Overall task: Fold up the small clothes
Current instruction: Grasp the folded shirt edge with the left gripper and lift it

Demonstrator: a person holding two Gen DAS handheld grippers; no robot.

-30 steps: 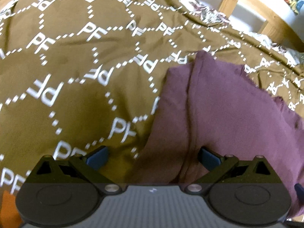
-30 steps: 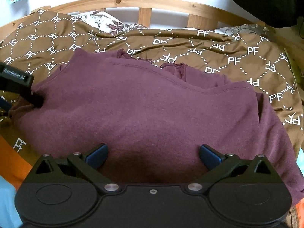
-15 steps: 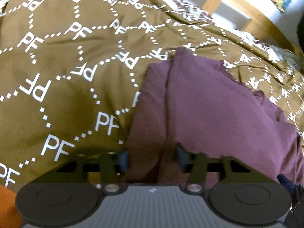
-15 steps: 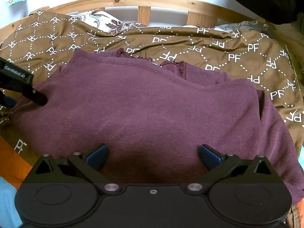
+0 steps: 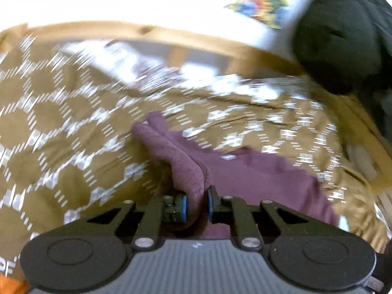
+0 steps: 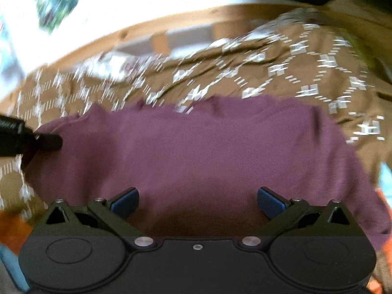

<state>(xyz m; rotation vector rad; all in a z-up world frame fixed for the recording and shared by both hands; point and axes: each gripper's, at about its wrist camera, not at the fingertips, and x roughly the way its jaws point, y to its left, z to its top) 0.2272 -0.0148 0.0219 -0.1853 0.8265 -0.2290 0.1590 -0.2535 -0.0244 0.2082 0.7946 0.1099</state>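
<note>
Left tongs [image 5: 196, 202], wide open second ago, now clamped on maroon top [image 6: 208, 152] edge, lifting; right tongs [image 6: 197, 202] spread, empty above cloth; fold begun over bedspread [image 5: 61, 127]

left side: open brown patterned bedspread [image 5: 61, 132]
far edge: wooden slatted bed rail [image 5: 176, 54] blocks
far right: dark bulky bundle [image 5: 343, 41]
middle: maroon knit garment [image 6: 208, 152] lies across
</note>
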